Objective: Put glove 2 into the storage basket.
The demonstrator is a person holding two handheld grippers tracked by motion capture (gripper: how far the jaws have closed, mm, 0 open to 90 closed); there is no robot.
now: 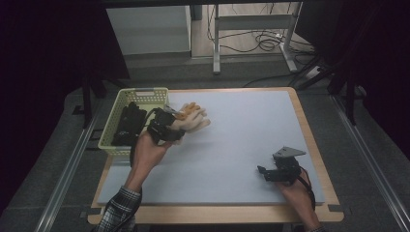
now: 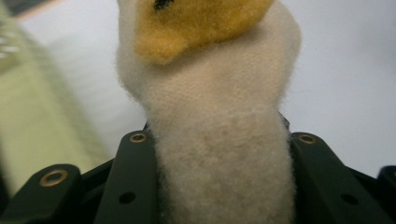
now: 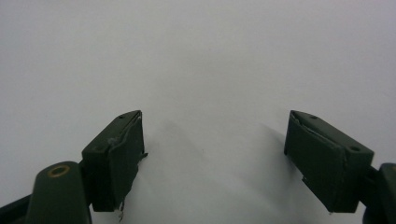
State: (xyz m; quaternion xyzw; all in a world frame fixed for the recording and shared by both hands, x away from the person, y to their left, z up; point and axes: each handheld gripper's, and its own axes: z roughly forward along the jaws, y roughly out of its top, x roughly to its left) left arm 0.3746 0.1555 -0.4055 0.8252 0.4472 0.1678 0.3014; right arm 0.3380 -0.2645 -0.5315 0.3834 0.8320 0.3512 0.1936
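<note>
Left hand-held gripper [image 1: 180,124] — clenched on a cream-and-orange plush toy [image 2: 219,140], held just beside the yellow basket [image 1: 126,104]. Right hand-held gripper [image 3: 215,158] — released, jaws wide apart over the white table [image 1: 241,145].

I see my left gripper [image 1: 175,126] all black, brass-ringed screws on its jaw arms; a dark cable loops off it; a plaid sleeve [image 1: 117,209] covers that forearm; my right gripper [image 1: 264,172] is black too, grey three-cornered plate on top, jaw pads worn.
</note>
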